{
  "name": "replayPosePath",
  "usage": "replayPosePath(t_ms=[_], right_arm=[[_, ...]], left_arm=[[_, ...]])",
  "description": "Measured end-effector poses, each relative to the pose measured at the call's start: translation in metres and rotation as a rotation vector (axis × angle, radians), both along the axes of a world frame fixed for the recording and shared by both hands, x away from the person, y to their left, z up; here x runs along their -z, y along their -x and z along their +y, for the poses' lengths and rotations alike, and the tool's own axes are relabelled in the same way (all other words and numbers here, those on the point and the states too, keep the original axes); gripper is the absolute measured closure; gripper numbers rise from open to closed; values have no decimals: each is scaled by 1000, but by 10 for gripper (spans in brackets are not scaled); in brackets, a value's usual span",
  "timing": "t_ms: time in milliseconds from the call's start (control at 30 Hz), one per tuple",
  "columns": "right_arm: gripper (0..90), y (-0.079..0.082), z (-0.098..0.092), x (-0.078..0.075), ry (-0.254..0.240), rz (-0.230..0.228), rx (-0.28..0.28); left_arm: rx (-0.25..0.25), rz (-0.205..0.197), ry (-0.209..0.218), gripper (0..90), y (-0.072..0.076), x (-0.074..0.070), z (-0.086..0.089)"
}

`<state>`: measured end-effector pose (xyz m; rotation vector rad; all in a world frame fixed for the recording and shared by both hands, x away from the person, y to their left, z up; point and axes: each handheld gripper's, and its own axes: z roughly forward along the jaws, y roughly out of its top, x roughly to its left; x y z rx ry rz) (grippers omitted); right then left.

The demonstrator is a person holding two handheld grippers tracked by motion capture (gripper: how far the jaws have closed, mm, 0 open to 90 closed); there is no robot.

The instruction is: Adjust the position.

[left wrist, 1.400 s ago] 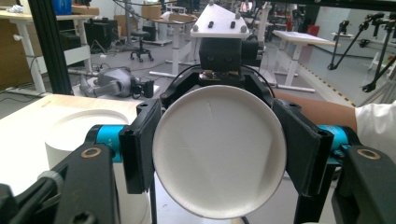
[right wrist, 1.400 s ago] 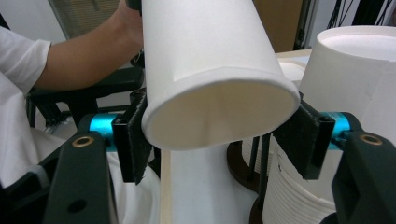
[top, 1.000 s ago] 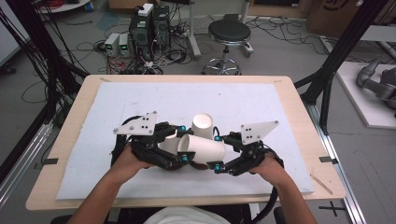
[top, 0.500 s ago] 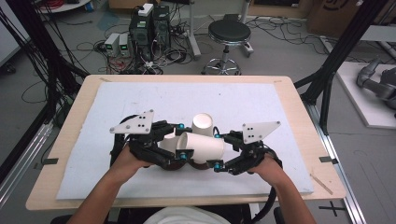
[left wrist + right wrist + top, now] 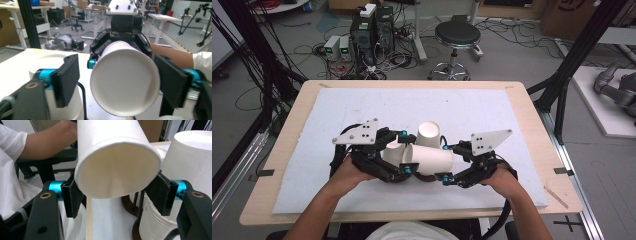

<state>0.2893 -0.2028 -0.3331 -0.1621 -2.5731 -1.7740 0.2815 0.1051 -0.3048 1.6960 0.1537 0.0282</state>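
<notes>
White foam mat (image 5: 362,200) over wooden table (image 5: 277,165), cluttered lab beyond; paper cup (image 5: 432,159) lying sideways, rim clamped by right gripper (image 5: 446,165); left gripper (image 5: 404,152) just opening, released, pads clear of cup base; handover step; next likely stacking toward upright cup (image 5: 428,134).

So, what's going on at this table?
A person works with a hand-held gripper in each hand, passing a paper cup that lies on its side between them. The right hand-held gripper grips the cup at its open end. The left hand-held gripper has just been opening; its jaws flank the cup's base without touching. Another cup stands upside down just behind.
</notes>
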Motion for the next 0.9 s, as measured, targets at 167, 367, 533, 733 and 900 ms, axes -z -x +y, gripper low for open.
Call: replayPosePath(t_ms=[167,367,533,733,900], right_arm=[[314,0,-3,-1,15,5,16],[214,-1,-3,1,-72,34,59],[267,-2,-5,1,-117,41,43],[354,-2,-6,1,-85,30,12],[364,-1,-8,-3,-86,14,2]], left_arm=[[28,-9,-19,363,0,1,-2],[9,-7,21,361,-1,1,1],[16,0,5,363,-2,4,0],[26,3,2,365,-1,4,1],[35,2,9,350,-1,3,2]])
